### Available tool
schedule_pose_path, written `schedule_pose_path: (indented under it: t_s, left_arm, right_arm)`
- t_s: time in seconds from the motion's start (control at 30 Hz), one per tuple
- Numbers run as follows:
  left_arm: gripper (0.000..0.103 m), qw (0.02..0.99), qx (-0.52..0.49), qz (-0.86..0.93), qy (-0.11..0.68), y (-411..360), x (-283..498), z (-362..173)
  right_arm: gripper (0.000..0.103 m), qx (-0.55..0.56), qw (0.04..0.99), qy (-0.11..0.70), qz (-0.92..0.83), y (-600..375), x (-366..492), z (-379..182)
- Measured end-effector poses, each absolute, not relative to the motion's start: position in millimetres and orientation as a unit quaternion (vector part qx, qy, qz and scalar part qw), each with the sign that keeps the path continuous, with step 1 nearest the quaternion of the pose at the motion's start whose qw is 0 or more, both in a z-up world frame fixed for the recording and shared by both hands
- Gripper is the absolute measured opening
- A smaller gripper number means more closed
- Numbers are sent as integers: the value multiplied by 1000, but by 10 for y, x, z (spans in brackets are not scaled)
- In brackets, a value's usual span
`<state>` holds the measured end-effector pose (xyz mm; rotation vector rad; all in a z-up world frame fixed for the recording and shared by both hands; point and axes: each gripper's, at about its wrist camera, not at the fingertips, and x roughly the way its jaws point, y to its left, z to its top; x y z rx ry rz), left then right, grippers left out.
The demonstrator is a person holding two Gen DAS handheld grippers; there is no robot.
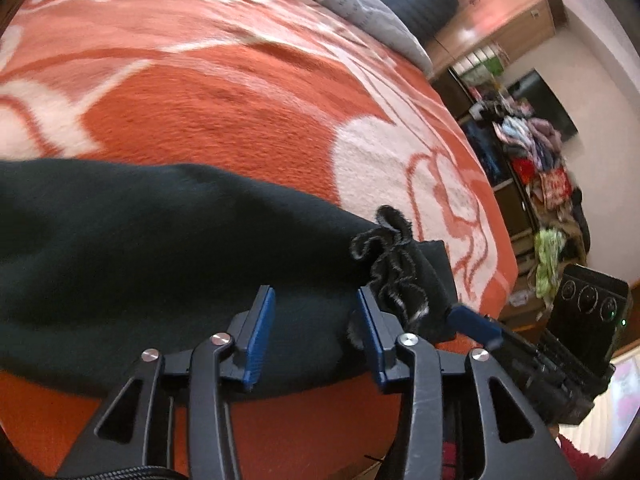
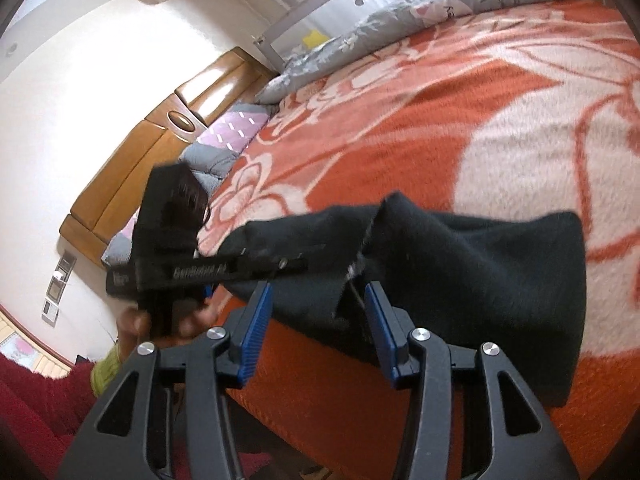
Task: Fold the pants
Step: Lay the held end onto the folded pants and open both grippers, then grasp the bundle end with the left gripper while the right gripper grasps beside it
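Note:
Black pants lie folded on the orange and white floral blanket near the bed's front edge. Their crinkled drawstring hangs at the waist end. My left gripper is open, its blue pads over the pants' near edge, with cloth between them but not pinched. In the right wrist view the pants lie just ahead of my open right gripper, whose fingers straddle a fold edge. The left gripper's body shows at the left in this view.
Grey bedding lies along the far side of the bed. A wooden headboard stands at the left. Shelves with piled clothes stand beyond the bed's right edge. The blanket stretches behind the pants.

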<state>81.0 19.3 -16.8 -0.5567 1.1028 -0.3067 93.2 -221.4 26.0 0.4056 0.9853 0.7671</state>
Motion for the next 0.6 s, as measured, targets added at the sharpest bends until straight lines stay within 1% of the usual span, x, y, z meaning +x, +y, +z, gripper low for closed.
schedule_pose_path:
  t_s: [0.3,0.4,0.5,0.6]
  left_arm:
    - [48,805,-320,-78,494,706,373,-182]
    - [49,804,-336,-40,489,941,199,-196]
    - [52,802,-355,-5,480,1181,58,-216]
    - [53,798,-379,26,468,1409,-88,-234]
  right_arm:
    - [49,175,777,475,376,-1904,974,206]
    - [50,162,767,485,388,-1738,974,171]
    - [50,153,762,487,398,-1610,989,173]
    - [50,144,756,490,410,-1473,1023,176]
